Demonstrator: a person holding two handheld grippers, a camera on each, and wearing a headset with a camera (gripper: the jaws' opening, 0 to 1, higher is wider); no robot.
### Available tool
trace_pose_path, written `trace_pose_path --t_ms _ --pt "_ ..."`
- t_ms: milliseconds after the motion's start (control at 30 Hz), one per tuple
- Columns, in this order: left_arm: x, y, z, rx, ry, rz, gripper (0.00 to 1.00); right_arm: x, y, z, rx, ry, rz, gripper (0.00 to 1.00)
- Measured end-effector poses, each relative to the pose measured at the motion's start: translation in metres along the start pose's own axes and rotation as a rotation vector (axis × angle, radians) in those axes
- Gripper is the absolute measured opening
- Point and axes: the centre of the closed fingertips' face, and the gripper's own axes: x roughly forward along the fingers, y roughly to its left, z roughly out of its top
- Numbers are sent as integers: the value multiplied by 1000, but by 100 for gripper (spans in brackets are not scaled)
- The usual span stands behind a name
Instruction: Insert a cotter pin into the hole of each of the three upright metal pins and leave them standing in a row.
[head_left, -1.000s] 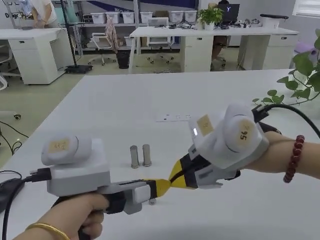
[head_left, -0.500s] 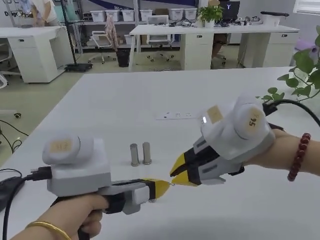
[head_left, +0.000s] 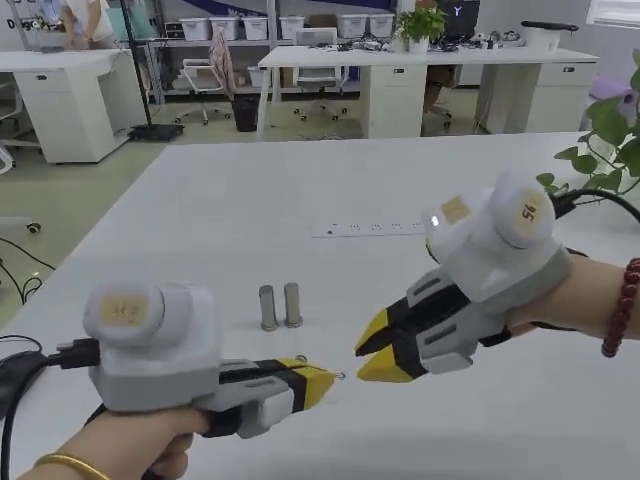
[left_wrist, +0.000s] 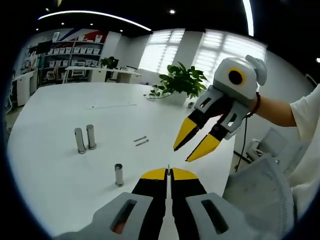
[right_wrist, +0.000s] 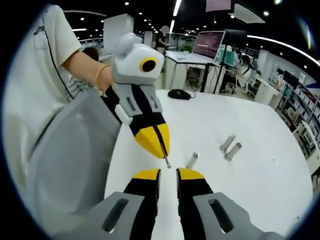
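A: Status on the left gripper (left_wrist: 170, 172)?
B: Jaws pressed together, pinching a cotter pin (right_wrist: 166, 161) at the very tips. The thin shank sticks out past the yellow ends and points right. It's held above the near part of the table (head_left: 250, 200).
A: And the right gripper (head_left: 360, 364)?
B: Jaws apart, nothing between them. It sits to the right of the left one, tips facing left toward the pin's free end. Close, with a small gap, no contact that I can see.
A: Upright pins?
B: Three, all standing. The left upright pin (head_left: 268, 308) and right upright pin (head_left: 292, 304) are just beside each other mid-table, farther out than both grippers. The third pin (left_wrist: 118, 175) stands alone, nearer to the person than that pair and apart from it. In the left gripper view it's on the tabletop just left of that gripper's jaws.
A: So a row?
B: Not a straight one. Two are together and one is off on its own, nearer.
A: Any cotter pins already fitted?
B: Cannot tell, the holes are too small to make out.
A: Spares?
B: Two spare cotter pins (left_wrist: 141, 140), lying flat side by side on the table, apart from all three uprights.
A: Anything else on the bench?
B: A power strip (head_left: 375, 229) lies flat, beyond the pair. A plant (head_left: 610, 150) is at the far right edge.
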Motion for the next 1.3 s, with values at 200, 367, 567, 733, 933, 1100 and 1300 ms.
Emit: trace_pose_path --t_ms 200,367,567,733,933,1100,1300 --pt "0 -8 -2 109 23 -29 0 0 8 -2 48 -12 63 15" --pt "0 -15 -5 177 42 -57 0 1 15 -7 57 -2 97 16" --pt "-1 -24 -10 242 62 -97 0 4 23 -11 54 2 139 16" --pt "-2 -32 -12 282 66 -138 0 6 31 -14 59 5 184 16" --pt "-3 -39 -16 318 72 -172 0 7 40 -15 42 6 225 15" --pt "-3 -45 -15 320 64 -195 0 9 46 -15 31 6 246 13" --pt "-5 -48 -16 325 60 -208 0 10 50 -15 24 8 265 10"
